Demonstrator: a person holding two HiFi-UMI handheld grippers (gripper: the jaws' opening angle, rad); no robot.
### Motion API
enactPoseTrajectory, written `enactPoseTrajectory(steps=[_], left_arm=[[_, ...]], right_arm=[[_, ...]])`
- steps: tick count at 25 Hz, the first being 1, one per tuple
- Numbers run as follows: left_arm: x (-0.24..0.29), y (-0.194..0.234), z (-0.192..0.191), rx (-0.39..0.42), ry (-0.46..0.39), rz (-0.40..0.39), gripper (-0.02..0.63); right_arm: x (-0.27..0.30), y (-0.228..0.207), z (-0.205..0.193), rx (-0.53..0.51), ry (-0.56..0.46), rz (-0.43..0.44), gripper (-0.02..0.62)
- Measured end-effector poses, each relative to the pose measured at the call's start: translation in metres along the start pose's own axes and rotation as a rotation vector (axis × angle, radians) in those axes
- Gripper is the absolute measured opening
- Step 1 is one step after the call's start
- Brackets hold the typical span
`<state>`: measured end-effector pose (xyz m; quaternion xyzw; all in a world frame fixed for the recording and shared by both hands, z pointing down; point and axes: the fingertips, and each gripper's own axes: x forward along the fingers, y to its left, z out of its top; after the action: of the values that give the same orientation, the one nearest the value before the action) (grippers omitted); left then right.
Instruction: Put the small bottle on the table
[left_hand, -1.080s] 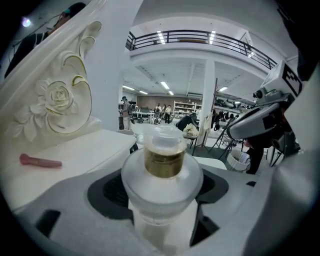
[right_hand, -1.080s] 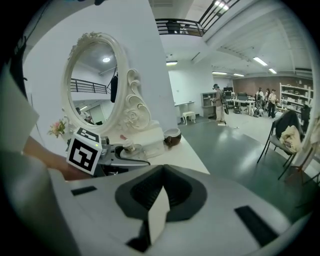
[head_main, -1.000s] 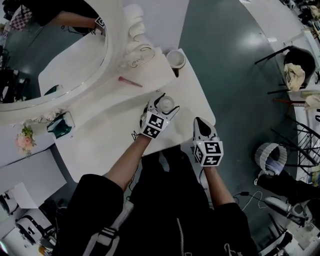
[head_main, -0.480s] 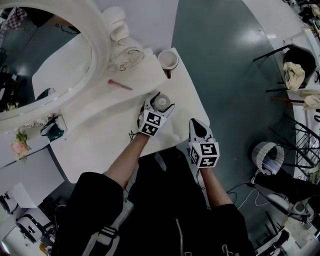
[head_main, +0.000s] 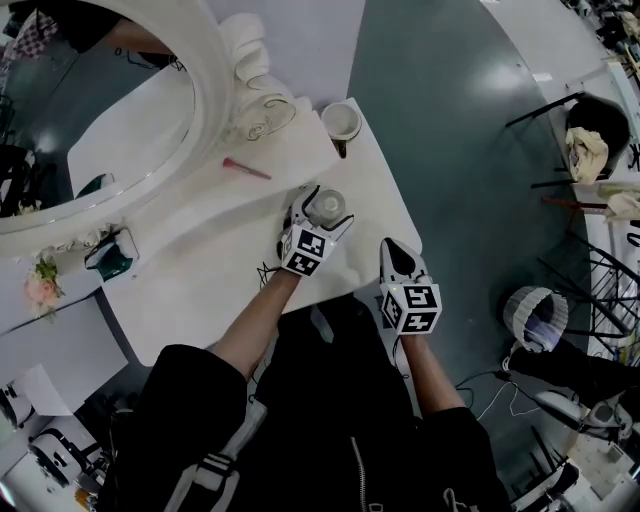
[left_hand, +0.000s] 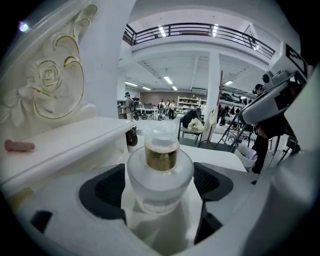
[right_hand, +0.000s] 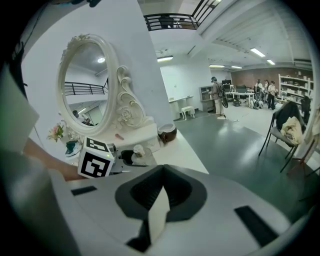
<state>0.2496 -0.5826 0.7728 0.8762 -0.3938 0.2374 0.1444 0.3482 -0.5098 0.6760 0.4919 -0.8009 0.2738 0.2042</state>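
Note:
The small frosted glass bottle (head_main: 326, 206) with a gold neck band (left_hand: 161, 158) stands upright on the white dressing table (head_main: 200, 275), near its right end. My left gripper (head_main: 324, 210) straddles it and its jaws are opening. The dark pads (left_hand: 107, 187) flank the bottle's round body with a thin gap on each side. My right gripper (head_main: 397, 250) hovers over the table's front right edge, shut with nothing between its pads (right_hand: 172, 187); in the right gripper view the bottle (right_hand: 138, 152) shows just beyond the left gripper's marker cube.
An oval white mirror (head_main: 215, 90) with carved roses stands behind the bottle. A pink stick (head_main: 246, 169) lies on its shelf and a brown cup (head_main: 340, 120) sits at the table's far corner. A teal item (head_main: 116, 252) and flowers (head_main: 45, 283) are at left. Grey floor lies right.
The left gripper's jaws have spread slightly around the bottle, which stays in the same spot on the table. The right gripper has hardly moved.

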Motion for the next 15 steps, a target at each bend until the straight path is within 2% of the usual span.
enactPoseTrajectory(steps=[3,7,10,15], left_arm=[[-0.019,0.002,0.004,-0.018,-0.03,0.002,0.425],[-0.061,0.011,0.006,-0.041,-0.044,0.026,0.384],[-0.098,0.024,0.003,-0.071,-0.049,0.061,0.3],[-0.165,0.061,-0.014,-0.126,-0.082,0.163,0.115]], right_arm=[[0.001,0.011,0.003,-0.008,-0.008,0.007,0.002],[0.006,0.039,0.007,-0.013,-0.017,0.038,0.002],[0.009,0.065,0.016,-0.033,-0.031,0.072,0.002],[0.026,0.118,0.033,-0.091,-0.047,0.135,0.002]])
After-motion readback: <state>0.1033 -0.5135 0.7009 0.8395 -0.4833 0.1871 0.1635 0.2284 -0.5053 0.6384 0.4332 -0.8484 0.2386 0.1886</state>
